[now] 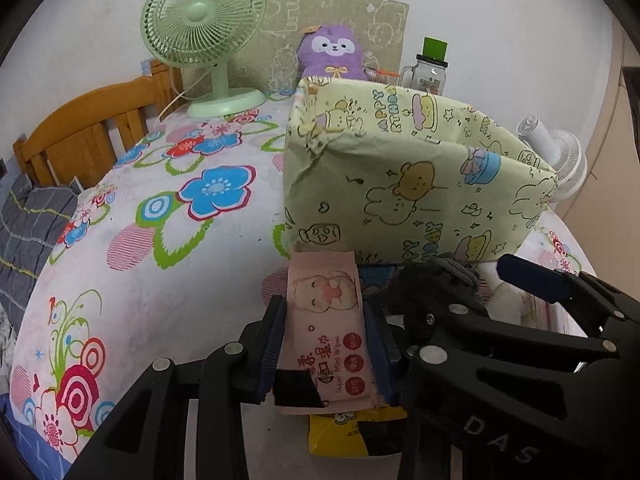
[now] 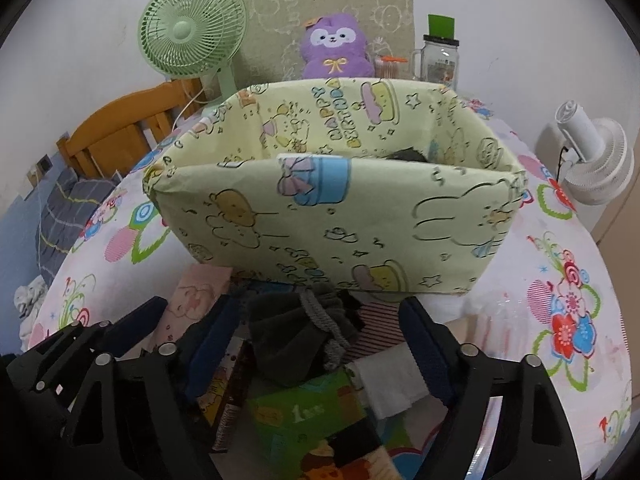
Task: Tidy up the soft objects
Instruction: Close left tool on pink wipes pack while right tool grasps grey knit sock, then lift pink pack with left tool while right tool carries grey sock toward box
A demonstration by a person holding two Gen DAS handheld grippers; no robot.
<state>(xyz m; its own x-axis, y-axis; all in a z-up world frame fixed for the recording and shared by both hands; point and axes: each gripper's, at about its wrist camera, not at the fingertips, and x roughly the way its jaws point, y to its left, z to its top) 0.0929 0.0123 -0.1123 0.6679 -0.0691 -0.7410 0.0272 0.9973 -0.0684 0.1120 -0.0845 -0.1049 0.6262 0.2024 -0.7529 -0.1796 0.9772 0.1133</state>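
Your left gripper pinches a pink soft pack of wet wipes just before the pale yellow cartoon-printed box, your right gripper wide around a dark grey cloth; next, lift the pack over the box's near wall

Wipes pack before box, fan behind.

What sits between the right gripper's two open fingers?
A dark grey cloth pouch with a knitted drawstring lies between the right gripper's spread fingers, untouched, over a green tissue pack; shown in the right wrist view.
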